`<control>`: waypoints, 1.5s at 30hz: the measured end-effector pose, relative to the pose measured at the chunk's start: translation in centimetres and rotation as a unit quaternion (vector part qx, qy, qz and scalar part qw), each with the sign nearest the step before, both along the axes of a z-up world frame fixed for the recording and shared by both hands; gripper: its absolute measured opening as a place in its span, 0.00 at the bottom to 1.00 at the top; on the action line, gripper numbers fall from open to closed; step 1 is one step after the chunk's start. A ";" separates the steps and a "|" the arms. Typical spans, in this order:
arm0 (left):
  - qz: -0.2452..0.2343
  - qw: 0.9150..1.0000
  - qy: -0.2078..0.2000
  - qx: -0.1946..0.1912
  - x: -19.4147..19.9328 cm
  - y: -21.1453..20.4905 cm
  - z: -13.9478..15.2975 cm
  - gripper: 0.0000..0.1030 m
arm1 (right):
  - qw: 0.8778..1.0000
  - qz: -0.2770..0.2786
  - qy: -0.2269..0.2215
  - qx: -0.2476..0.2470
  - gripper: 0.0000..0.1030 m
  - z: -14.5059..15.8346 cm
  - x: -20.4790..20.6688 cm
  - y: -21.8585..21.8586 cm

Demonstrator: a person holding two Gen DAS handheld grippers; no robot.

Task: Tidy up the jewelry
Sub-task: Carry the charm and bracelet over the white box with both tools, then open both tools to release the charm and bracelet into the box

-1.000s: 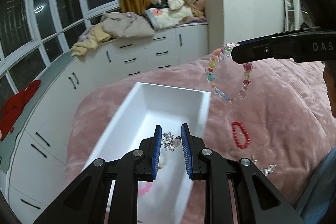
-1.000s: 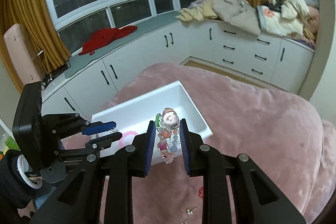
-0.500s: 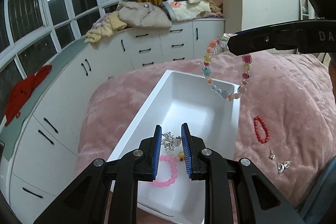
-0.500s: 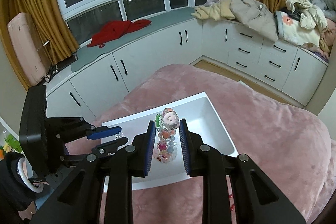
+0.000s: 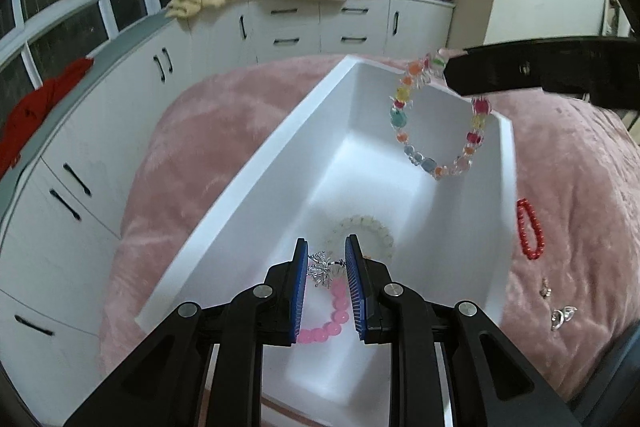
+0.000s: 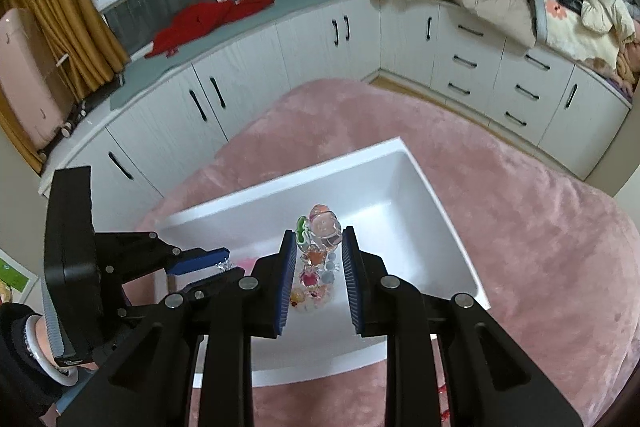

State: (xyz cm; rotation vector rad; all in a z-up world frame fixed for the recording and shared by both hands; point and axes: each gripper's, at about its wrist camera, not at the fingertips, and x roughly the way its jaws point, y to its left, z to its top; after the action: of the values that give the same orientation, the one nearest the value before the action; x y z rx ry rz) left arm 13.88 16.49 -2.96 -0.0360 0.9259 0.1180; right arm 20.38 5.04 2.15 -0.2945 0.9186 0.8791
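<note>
A white rectangular box (image 5: 256, 163) lies on a pink plush bed; it also shows in the right wrist view (image 6: 436, 211). My left gripper (image 5: 326, 259) is shut on a small silver brooch (image 5: 320, 267) and holds it over the box's near end. Under it lie a pink bead bracelet (image 5: 334, 311) and a white bead bracelet (image 5: 376, 227). My right gripper (image 6: 318, 247) is shut on a multicoloured bead bracelet (image 6: 320, 231), which hangs over the box's far end (image 5: 424, 155). The left gripper shows at left in the right wrist view (image 6: 220, 261).
A red bead bracelet (image 5: 530, 227) and small silver pieces (image 5: 558, 311) lie on the pink bedcover (image 5: 568, 167) right of the box. White cabinets (image 6: 312, 39) with piled clothes run under the windows beyond the bed.
Both grippers have moved in over the box, each still holding its piece. The multicoloured bracelet now hangs above the box's interior instead of beside it.
</note>
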 end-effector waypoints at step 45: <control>0.019 0.999 0.029 0.037 -0.1 0.3 -2.2 0.68 | 0.999 -0.023 -0.027 -0.017 0.54 -4.1 0.5 -0.3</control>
State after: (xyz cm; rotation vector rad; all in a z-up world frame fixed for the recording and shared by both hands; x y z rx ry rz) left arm 13.79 16.75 -5.16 0.0178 0.9775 0.1890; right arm 20.89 4.73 -1.95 -0.3240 0.8871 0.8090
